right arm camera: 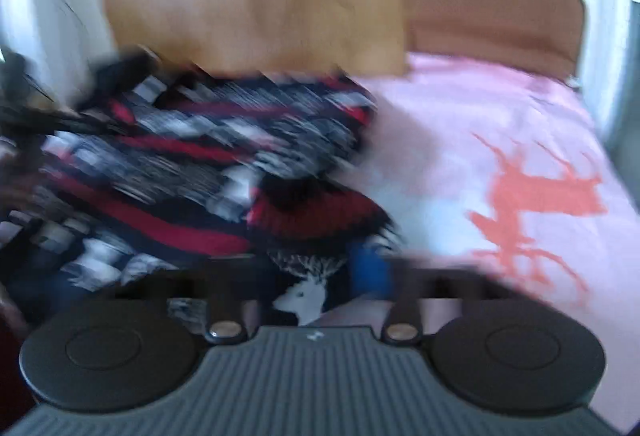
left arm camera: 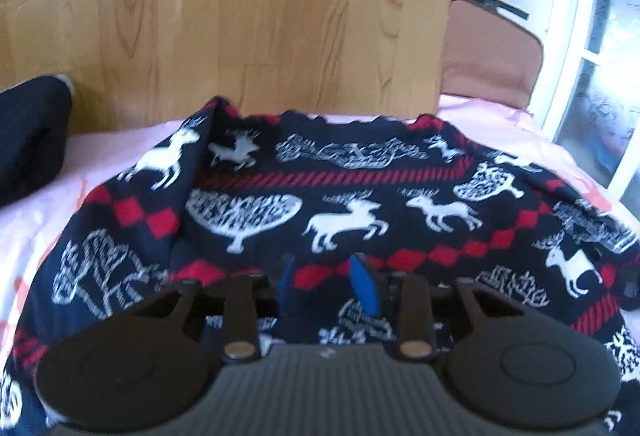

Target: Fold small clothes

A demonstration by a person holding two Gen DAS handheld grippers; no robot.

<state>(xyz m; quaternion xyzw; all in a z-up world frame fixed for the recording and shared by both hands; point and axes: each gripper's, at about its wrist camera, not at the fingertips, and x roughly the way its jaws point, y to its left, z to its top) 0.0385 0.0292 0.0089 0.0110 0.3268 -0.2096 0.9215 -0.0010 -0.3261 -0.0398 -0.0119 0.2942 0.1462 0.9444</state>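
A navy knit sweater [left arm camera: 340,204] with white reindeer, trees and red diamond bands lies spread on a pink sheet [left arm camera: 500,112]. My left gripper [left arm camera: 326,278] hovers over its near part, blue pads apart, holding nothing. In the right wrist view the sweater [right arm camera: 208,156] is blurred and bunched at the left. My right gripper [right arm camera: 316,276] sits at the sweater's right edge with a fold of knit between its fingers; the blue right pad [right arm camera: 370,270] shows, the left one is hidden by cloth. The blur hides the exact grip.
A wooden headboard panel [left arm camera: 240,16] stands behind the bed. A dark garment [left arm camera: 32,132] lies at the far left. A brown cushion [left arm camera: 488,56] and a window [left arm camera: 612,76] are at the right. The pink sheet has an orange deer print [right arm camera: 532,204].
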